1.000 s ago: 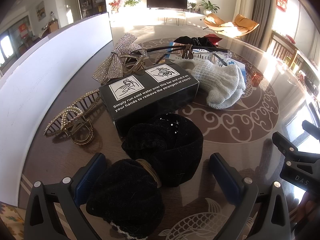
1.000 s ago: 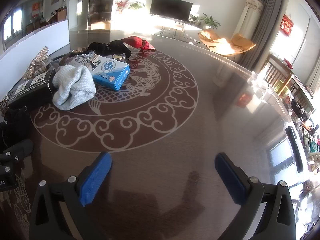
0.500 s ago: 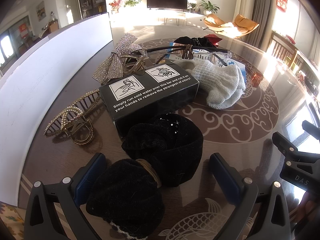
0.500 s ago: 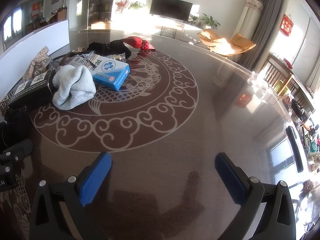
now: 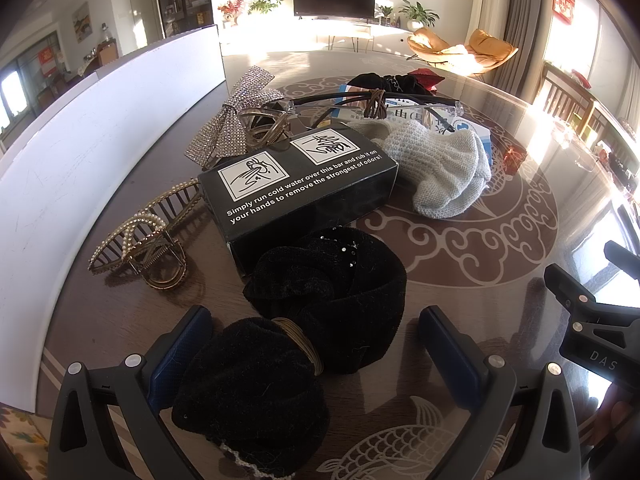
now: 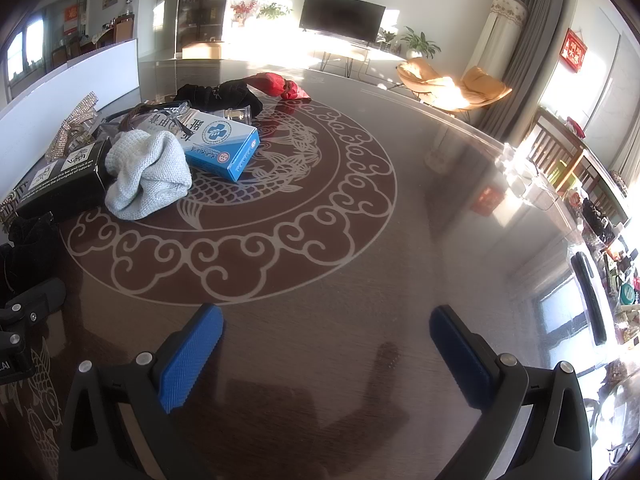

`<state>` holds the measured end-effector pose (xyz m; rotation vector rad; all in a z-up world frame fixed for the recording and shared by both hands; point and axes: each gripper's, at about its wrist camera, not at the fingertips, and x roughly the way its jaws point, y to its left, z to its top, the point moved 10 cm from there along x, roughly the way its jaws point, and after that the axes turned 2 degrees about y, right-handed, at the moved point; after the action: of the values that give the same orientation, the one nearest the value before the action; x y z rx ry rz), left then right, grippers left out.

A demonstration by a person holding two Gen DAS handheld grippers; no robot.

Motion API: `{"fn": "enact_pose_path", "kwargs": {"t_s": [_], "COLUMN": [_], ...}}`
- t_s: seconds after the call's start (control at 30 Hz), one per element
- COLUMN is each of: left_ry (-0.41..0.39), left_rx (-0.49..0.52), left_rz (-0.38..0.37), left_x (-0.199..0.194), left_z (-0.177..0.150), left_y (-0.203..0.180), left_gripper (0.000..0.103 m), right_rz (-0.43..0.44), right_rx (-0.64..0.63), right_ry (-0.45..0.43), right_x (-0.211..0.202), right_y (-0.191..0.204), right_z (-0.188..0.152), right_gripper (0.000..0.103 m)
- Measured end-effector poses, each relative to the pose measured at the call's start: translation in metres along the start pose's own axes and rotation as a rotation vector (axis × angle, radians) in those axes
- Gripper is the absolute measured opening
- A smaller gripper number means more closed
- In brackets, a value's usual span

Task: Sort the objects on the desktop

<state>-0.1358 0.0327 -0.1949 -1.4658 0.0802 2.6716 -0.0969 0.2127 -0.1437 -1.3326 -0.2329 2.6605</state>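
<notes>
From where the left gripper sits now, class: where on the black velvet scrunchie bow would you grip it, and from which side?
Grip the black velvet scrunchie bow at its narrow waist, where the gold band cinches it, coming straight down from above. The two puffy lobes are wide and soft; the waist is the thinnest, firmest part. The open left gripper already straddles it.

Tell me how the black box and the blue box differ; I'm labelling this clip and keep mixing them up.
The black box is matte black with white hand-washing pictures and English text; the blue box is blue and white with a round flower-like logo. The black box lies beside the black fabric hair piece, nearer the left gripper; the blue box lies farther back, partly under the pale knitted cloth. Both lie flat on the table.
</notes>
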Motion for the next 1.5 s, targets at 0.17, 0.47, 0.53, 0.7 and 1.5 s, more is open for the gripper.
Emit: {"fn": "enact_pose_path", "kwargs": {"t_s": [0.17,0.47,0.53,0.7,1.5], "left_ry": [0.000,0.000,0.000,0.006,-0.068], "left_rx": [0.000,0.000,0.000,0.003,-0.118], "left_rz": [0.000,0.000,0.000,-0.002,0.032], "left_x": [0.000,0.001,0.001,-0.003,-0.016], "left_z": [0.000,0.000,0.000,0.001,0.006], "left_y": [0.000,0.000,0.000,0.002,0.037], "left_gripper": [0.103,0.103,0.103,0.103,0.039], "right_rz": [0.000,0.000,0.000,0.000,0.423], "right_rx": [0.000,0.000,0.000,0.000,-0.240], "right_ry": [0.000,0.000,0.000,0.000,-0.084], "right_x": [0.000,0.000,0.000,0.000,-0.001], "right_y": [0.000,0.000,0.000,0.000,0.085], "right_z": [0.000,0.000,0.000,0.000,0.075], "right_gripper": [0.103,0.103,0.103,0.103,0.103]}}
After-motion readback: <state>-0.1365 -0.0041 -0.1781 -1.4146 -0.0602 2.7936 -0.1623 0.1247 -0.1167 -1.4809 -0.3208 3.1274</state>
